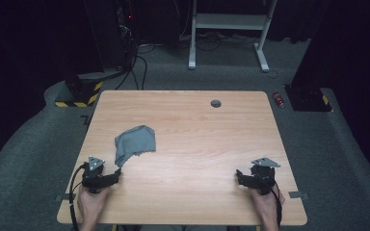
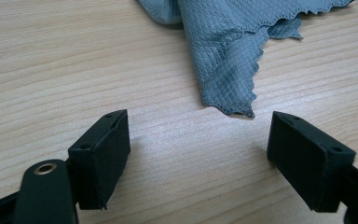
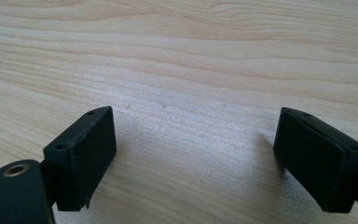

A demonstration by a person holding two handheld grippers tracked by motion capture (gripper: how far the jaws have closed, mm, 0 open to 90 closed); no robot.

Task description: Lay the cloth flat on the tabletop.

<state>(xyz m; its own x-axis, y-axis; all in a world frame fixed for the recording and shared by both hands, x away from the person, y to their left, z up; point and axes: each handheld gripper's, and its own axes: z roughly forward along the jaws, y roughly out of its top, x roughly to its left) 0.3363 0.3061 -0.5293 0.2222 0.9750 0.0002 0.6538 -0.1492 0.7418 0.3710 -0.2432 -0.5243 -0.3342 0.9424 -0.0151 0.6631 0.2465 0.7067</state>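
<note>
One grey cloth [image 1: 135,143], two grippers, one table [image 1: 197,144]

Legible text, labels, brands, numbers: none on the wooden table [image 1: 183,192], the grey cloth [image 1: 135,143] or either gripper. Sole marking: yellow-and-black hazard stripes [image 1: 79,103] on the floor base, wordless.

High view overlooks table [image 1: 183,144]; 2 gripper views skim it close
</note>
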